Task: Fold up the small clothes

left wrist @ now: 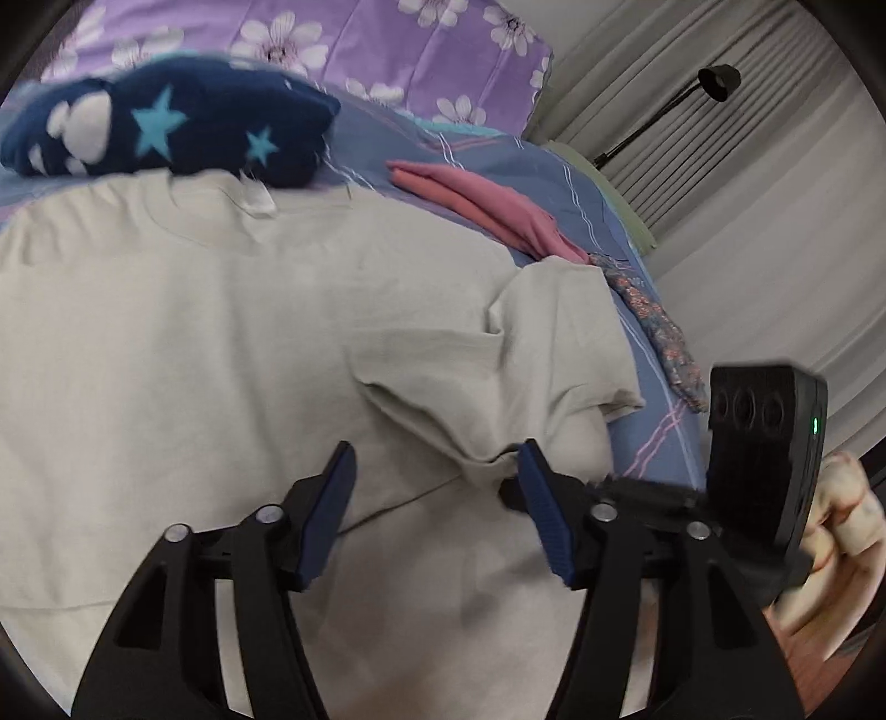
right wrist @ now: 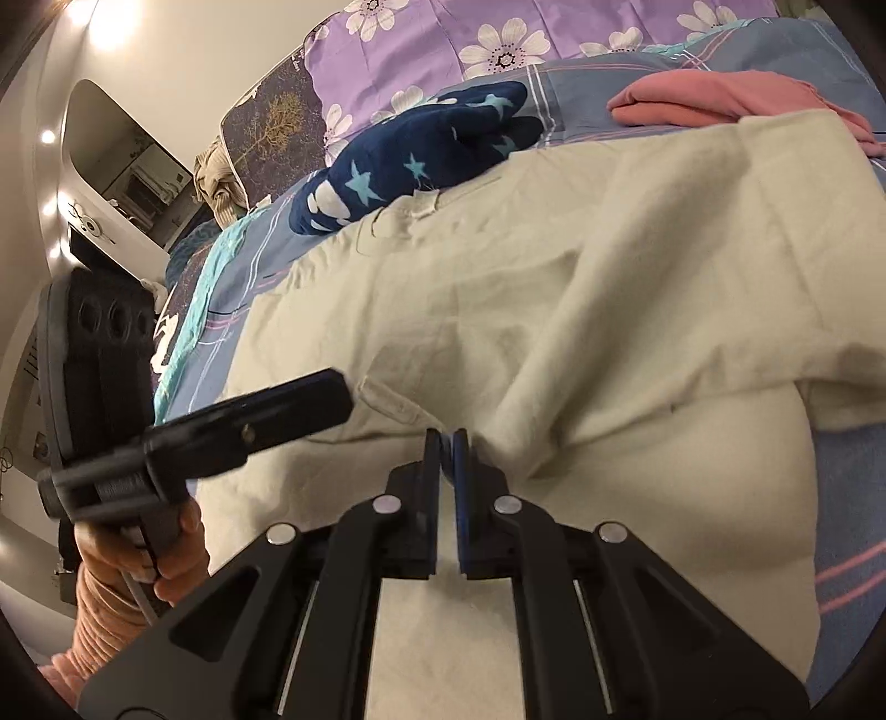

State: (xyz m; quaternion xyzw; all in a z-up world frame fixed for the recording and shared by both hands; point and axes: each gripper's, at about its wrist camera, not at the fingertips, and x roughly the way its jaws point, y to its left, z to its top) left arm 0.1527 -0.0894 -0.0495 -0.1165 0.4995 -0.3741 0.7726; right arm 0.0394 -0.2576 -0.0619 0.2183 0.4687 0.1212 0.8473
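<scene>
**Folding the cream shirt**

Spread flat on the bed [left wrist: 559, 183], cream shirt [left wrist: 221, 343], sleeve side already flipped over. Left gripper [left wrist: 437, 471] let loose, blue pads apart, nothing pinched. Right gripper [right wrist: 446, 443] squeezed tight, maybe on a fold of cloth; hard to tell. Next, probably: grab an edge, lift, lay it across neatly.

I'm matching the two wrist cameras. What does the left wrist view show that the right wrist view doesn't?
Only the left wrist view: a black lamp against pale curtains, a floral patterned cloth, and the open left gripper.
Only the right wrist view: a mirror on the wall, and the right gripper shut on a fold of the cream garment.
Both: the cream garment, navy star garment, folded pink garment, purple flowered bedding.
</scene>
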